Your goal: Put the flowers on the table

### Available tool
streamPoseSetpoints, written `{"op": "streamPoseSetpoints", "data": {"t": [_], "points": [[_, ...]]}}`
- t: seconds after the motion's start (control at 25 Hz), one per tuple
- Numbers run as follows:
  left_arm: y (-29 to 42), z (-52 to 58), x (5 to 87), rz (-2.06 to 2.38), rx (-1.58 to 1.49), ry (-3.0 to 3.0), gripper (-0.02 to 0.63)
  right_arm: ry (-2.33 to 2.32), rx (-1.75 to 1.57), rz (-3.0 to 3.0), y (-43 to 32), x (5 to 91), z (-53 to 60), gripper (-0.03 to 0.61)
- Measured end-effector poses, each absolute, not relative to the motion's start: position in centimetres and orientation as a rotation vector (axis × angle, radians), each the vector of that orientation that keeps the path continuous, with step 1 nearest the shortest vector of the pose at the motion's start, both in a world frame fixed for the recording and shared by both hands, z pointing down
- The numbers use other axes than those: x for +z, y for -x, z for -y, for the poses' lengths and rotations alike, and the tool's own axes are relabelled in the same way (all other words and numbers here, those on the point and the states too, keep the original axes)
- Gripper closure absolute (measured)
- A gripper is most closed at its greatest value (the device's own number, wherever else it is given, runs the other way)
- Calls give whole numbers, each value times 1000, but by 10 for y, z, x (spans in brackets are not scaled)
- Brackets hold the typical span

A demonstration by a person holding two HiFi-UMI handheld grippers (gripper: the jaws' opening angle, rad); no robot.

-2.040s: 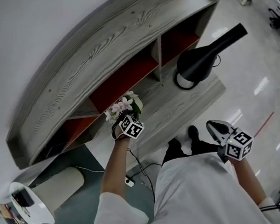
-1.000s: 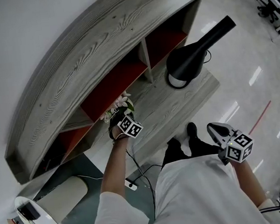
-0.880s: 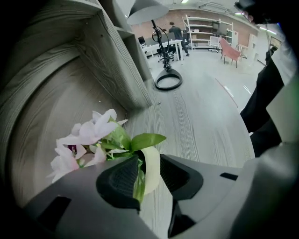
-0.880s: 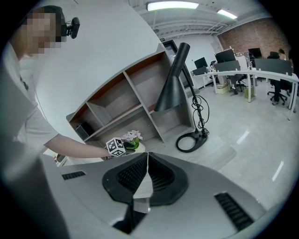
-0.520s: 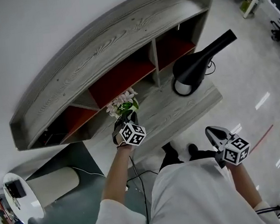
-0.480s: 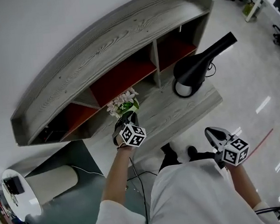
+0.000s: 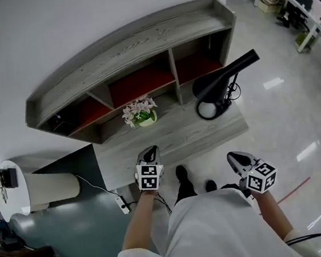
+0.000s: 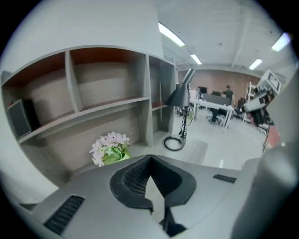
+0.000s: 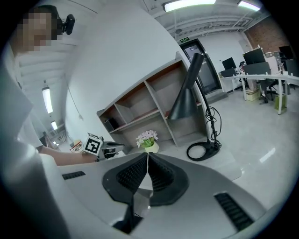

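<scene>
A small pot of pale pink flowers (image 7: 139,111) stands by itself on the grey wooden table (image 7: 190,134), in front of the red-backed shelf unit (image 7: 128,45). My left gripper (image 7: 150,151) hangs over the table's near edge, well short of the flowers (image 8: 109,148), its jaws shut with nothing between them. My right gripper (image 7: 235,158) is held out over the floor to the right, also shut and empty. In the right gripper view the flowers (image 9: 147,138) show just beyond its tips, and the left gripper (image 9: 103,150) shows to the left.
A black floor lamp (image 7: 224,77) stands on the table's right end, its cord coiled at the base. A white cylinder (image 7: 46,190) lies at the left on a dark mat (image 7: 75,238), beside a power strip (image 7: 122,203). Office desks stand far right.
The left gripper has let go of the flower pot, drawn back toward me and closed. The pot stays on the table. The right gripper has hardly moved.
</scene>
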State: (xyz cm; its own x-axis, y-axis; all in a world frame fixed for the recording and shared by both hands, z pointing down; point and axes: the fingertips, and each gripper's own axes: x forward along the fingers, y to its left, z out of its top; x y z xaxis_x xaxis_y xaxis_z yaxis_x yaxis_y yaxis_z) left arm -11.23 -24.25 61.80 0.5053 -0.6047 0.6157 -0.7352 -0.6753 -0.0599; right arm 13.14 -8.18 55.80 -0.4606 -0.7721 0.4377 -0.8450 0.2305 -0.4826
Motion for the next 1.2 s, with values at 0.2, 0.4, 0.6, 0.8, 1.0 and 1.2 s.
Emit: {"op": "streamPoseSetpoints", "data": {"t": [0.2, 0.4, 0.6, 0.8, 1.0, 1.2], "points": [[109, 164, 591, 1153, 553, -2419, 604, -1490, 975, 2450, -135, 554, 59, 558], [118, 93, 572, 1209, 389, -2333, 604, -1398, 920, 2495, -129, 560, 37, 558], [135, 35, 572, 1235, 399, -2283, 604, -1276, 916, 2540, -105, 562, 24, 558], [160, 4, 564, 1248, 341, -2254, 604, -1227, 879, 2594, -78, 550, 20, 558], [179, -11, 553, 1222, 302, -2278, 604, -1226, 849, 2622, -52, 537, 14, 560], [195, -20, 548, 1194, 291, -2304, 603, -1261, 856, 2633, -31, 529, 6, 560]]}}
